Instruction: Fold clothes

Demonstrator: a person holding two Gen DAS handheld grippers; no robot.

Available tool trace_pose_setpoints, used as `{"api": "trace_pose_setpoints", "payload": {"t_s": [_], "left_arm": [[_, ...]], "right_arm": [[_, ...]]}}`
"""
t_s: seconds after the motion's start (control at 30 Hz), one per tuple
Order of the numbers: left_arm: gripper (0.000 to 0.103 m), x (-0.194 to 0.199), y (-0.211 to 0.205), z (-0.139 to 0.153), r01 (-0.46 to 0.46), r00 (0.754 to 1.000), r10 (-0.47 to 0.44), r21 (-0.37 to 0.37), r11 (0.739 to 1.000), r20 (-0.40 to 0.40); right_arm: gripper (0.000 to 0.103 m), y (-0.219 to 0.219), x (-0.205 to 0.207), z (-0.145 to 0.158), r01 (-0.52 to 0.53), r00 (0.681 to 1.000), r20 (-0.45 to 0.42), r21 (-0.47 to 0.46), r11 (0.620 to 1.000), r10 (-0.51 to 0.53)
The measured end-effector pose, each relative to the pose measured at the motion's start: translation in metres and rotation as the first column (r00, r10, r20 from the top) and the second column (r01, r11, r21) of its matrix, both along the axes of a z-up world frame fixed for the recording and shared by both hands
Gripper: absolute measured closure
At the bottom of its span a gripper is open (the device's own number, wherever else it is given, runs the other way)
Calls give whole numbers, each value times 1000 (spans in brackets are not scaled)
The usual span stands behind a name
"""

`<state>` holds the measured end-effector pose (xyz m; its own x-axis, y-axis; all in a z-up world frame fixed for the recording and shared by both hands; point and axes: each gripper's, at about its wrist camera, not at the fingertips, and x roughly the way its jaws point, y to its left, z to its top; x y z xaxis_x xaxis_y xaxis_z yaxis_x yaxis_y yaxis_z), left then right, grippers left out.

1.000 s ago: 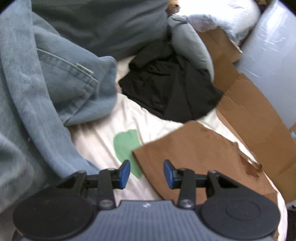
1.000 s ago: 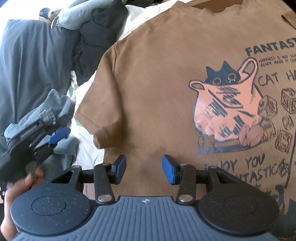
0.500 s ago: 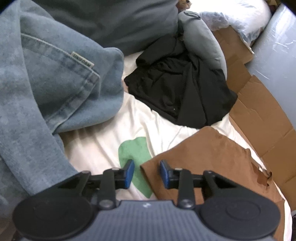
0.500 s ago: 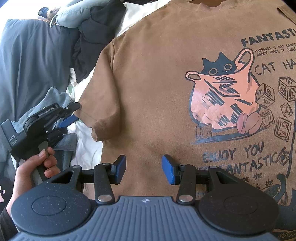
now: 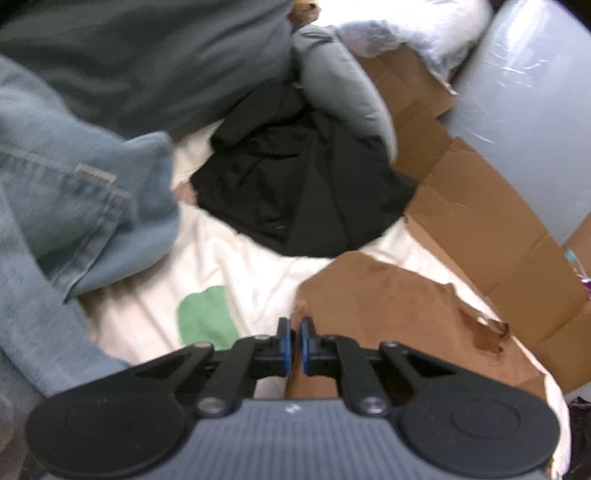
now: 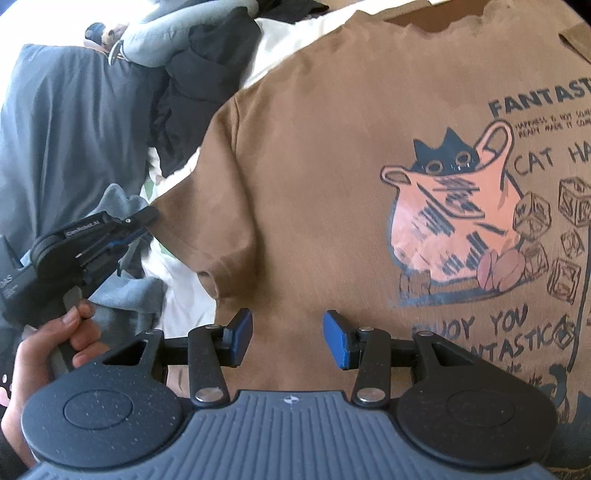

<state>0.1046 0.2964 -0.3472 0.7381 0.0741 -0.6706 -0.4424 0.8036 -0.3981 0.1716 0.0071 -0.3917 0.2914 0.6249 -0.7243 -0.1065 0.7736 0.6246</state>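
t-shirt (image 6: 332,166) spread flat, print up, on the white sheet (image 5: 258,266) | change: left gripper (image 5: 294,345), jaws apart a second ago, now pinching the sleeve edge (image 5: 306,295) | right gripper (image 6: 287,334) unchanged, spread above the shirt's lower part, holding nothing | likely next: fold sleeve inward

White bedsheet (image 5: 258,266) with a green patch (image 5: 205,314), spread as the work surface. Flattened cardboard (image 5: 480,221) along the right edge, against a pale grey-blue panel (image 5: 528,110) wrapped in shiny plastic, possibly a mattress or headboard. Dark grey pillow (image 5: 147,55) at the far side, white bedding (image 5: 406,26) washed out by strong daylight behind it. Bright, cool light throughout; edges blurred.
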Motion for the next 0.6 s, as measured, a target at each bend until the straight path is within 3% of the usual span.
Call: {"api": "trace_pose_setpoints", "payload": {"t_s": [0.33, 0.6], "left_arm": [[97, 15, -28, 33, 104, 993, -100, -73, 992, 56], [97, 33, -45, 36, 153, 987, -145, -138, 978, 65]], "right_arm": [[53, 4, 26, 23, -23, 994, 103, 4, 1000, 22], [53, 21, 41, 36, -76, 981, 177, 6, 997, 74]]}}
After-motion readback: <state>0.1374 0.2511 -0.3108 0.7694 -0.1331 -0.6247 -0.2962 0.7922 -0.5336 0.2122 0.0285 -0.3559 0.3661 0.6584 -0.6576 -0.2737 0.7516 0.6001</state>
